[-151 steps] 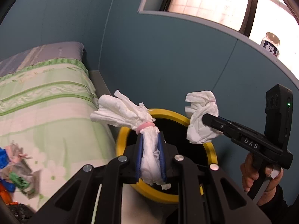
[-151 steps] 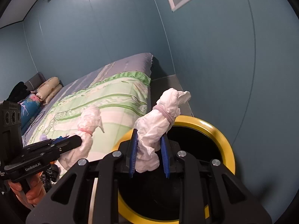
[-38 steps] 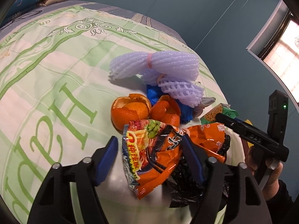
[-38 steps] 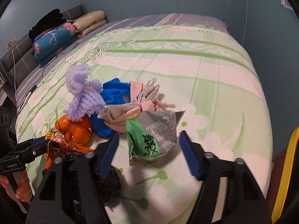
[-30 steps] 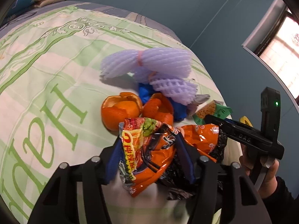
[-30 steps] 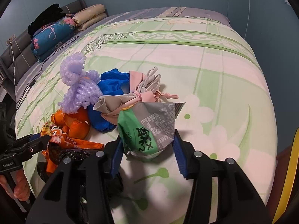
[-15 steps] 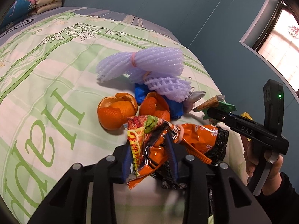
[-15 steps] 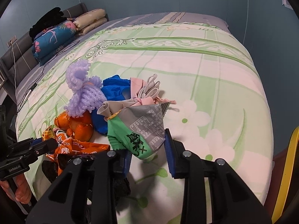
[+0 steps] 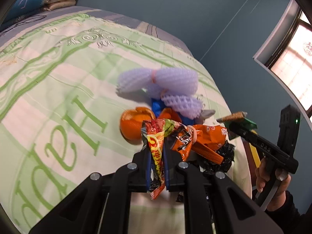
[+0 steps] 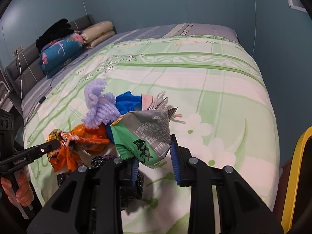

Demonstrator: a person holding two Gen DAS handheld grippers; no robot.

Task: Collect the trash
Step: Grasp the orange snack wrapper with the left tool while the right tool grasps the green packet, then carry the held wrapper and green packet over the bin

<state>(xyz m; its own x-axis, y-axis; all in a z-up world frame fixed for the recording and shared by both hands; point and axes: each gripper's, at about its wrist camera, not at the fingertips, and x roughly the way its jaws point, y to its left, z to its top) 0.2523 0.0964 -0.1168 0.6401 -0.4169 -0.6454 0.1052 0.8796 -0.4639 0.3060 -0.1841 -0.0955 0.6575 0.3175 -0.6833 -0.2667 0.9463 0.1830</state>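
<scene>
1. Orange snack wrapper pinched flat between the blue pads of the left gripper, crumpled top fanning out above the jaws, tail hanging below them.
2. Green-and-grey snack packet clamped in the right gripper, jaws only partly drawn in around its bulk, pads pressing both sides.
3. Both pieces held just above the near corner of the bed, over the rest of the litter pile.
4. Directly behind the orange wrapper: orange peel, touching it; black plastic bag bunched beside and beneath.
5. Further back in the pile: purple foam fruit netting tied with a band, lying over a blue scrap; pinkish-beige cloth bundle just behind the green packet.
6. Green-patterned bedspread under everything; pillows stacked at the far headboard.
7. Yellow bin rim at the right edge of the right wrist view, beside the bed.
8. A hand around the right gripper's handle; another hand around the left one's.
</scene>
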